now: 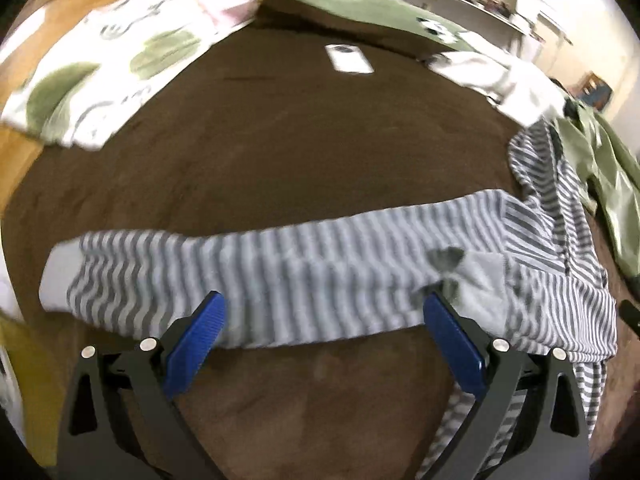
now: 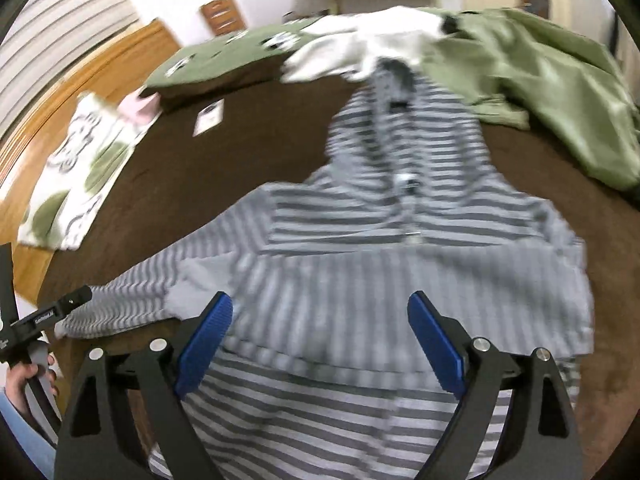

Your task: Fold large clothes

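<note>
A: Where do the claws stand?

B: The left claw (image 1: 324, 320) gapes wide, nothing between its blue pads (image 1: 198, 346); it hovers over the near edge of the striped sleeve (image 1: 256, 264). The right claw (image 2: 320, 322) is spread apart too, empty, poised above the body of the striped hoodie (image 2: 360, 280).

A: And the hoodie itself?

B: It lies on the brown bed cover (image 1: 280, 128), hood (image 2: 384, 120) pointing away, one sleeve stretched out sideways. Around it sit a green jacket (image 2: 560, 92), a white garment (image 2: 360, 52), a leaf-print cloth (image 1: 100, 60) and a small white card (image 1: 348, 58).

A: Which step is this?

B: Judging by the layout, early folding: the sleeve still needs bringing across the chest. The next move probably calls for the left claw to pinch the sleeve near its cuff (image 1: 56, 280) and carry it inward while the right steadies the body. Both views are blurred, so finer detail is unclear.
</note>
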